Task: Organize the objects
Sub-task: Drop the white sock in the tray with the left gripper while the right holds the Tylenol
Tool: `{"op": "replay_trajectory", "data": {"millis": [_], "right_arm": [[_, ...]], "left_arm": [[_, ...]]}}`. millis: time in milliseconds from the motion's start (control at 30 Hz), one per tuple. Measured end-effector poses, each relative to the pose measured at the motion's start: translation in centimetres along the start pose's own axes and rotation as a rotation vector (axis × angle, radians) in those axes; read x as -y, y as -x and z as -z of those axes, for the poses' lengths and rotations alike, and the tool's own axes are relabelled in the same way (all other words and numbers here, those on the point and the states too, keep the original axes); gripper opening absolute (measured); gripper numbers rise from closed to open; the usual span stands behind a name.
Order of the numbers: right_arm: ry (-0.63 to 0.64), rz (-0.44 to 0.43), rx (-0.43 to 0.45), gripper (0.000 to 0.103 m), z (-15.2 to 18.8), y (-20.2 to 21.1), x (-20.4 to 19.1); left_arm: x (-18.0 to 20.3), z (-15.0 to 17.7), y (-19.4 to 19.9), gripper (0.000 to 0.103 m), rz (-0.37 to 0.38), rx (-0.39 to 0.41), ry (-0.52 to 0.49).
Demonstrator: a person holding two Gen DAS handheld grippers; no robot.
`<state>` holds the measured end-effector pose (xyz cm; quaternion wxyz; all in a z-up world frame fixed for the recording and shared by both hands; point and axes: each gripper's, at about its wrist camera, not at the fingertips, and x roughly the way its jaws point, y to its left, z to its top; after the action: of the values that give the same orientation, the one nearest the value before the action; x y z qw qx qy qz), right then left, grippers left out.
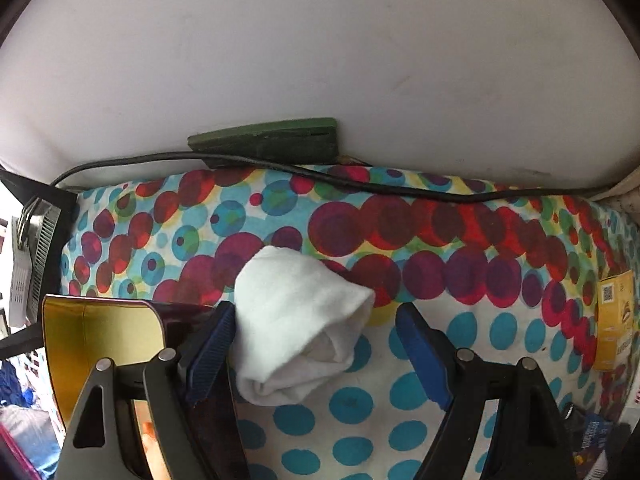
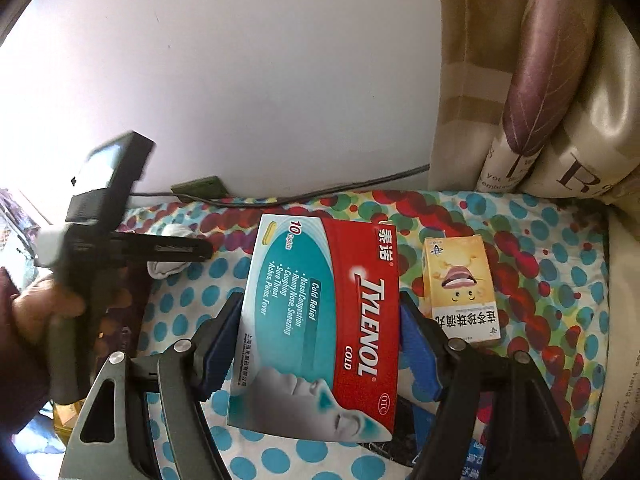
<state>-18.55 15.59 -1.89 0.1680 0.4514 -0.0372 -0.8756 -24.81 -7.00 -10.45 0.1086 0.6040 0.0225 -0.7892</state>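
Left hand-held gripper (image 1: pixel 314 334): jaws spread wide, gripping nothing; the left blue pad just touches the side of a rolled white sock (image 1: pixel 300 326), the right pad stands clear of it.
Left gripper pose: seen from the right wrist camera, it is held by the person's left hand (image 2: pixel 36 312), pointing sideways over the bed with its fingers level.
Rolled white sock: lies on the polka-dot bedsheet (image 1: pixel 400 232) between the two left fingers, nearer the left one.
Gold-lined box (image 1: pixel 104 344): an open container just left of the left finger; its shiny gold inside wall shows, and I cannot tell what it holds.
Right hand-held gripper (image 2: pixel 320 332): jaws set partly open, a blue pad pressed on each long edge of a Tylenol Cold box (image 2: pixel 320 320), which it holds flat and face up.
Tylenol Cold box: red and teal carton, closed, held over the bedsheet (image 2: pixel 560 280).
Yellow medicine box (image 2: pixel 460 288): small closed carton with a cartoon mouth, lying on the sheet just right of the Tylenol box.
Further out: a black cable (image 1: pixel 400 186) runs along the far edge of the bed below a white wall (image 1: pixel 320 40), with a dark green flat object (image 1: pixel 264 142) against the wall.
Right side: pillows (image 2: pixel 560 100) stand at the end of the bed.
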Motion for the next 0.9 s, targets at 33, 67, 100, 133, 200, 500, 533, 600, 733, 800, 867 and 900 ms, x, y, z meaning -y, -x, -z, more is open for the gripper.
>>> {"op": "replay_trajectory", "data": {"millis": [33,67,100,133,200,500,533,600,733,800,867,900], "right_arm": [[0.002,0.002,0.001,0.071,0.0,-0.3,-0.2],[0.004,0.002,0.000,0.071,0.0,-0.2,-0.2],[0.001,0.003,-0.002,0.071,0.0,-0.2,-0.2],[-0.002,0.005,-0.002,0.071,0.1,-0.4,-0.2],[-0.006,0.011,-0.005,0.071,0.2,-0.7,-0.2],[-0.014,0.024,-0.001,0.071,0.6,-0.4,0.2],[-0.013,0.023,0.000,0.071,0.6,-0.2,0.2],[-0.009,0.026,0.005,0.071,0.6,0.1,0.0],[0.001,0.029,0.013,0.071,0.7,0.7,-0.5],[0.008,0.026,0.012,0.071,0.9,1.1,-1.0],[0.016,0.027,0.015,0.071,1.1,1.4,-1.5],[0.020,0.024,0.013,0.071,1.2,1.5,-1.8]], "left_arm": [[0.1,0.1,-0.1,0.083,-0.010,0.001,-0.008],[0.2,0.2,-0.1,0.081,-0.015,0.002,-0.012],[0.3,0.3,-0.1,0.075,-0.033,0.006,-0.020],[0.3,0.4,0.0,0.061,-0.058,0.016,-0.020],[0.0,0.6,0.2,0.047,-0.086,0.027,-0.011],[-0.3,2.7,4.0,0.040,0.037,0.069,-0.029],[-0.1,3.2,4.9,0.040,0.045,0.079,-0.038],[0.0,4.2,6.9,0.040,0.069,0.095,-0.051],[-1.3,5.6,10.7,0.040,0.105,0.125,-0.062],[-2.4,7.2,12.5,0.040,0.099,0.135,-0.068],[-3.6,8.5,13.9,0.040,0.082,0.134,-0.061],[-4.7,9.5,14.3,0.040,0.080,0.127,-0.048]]}}
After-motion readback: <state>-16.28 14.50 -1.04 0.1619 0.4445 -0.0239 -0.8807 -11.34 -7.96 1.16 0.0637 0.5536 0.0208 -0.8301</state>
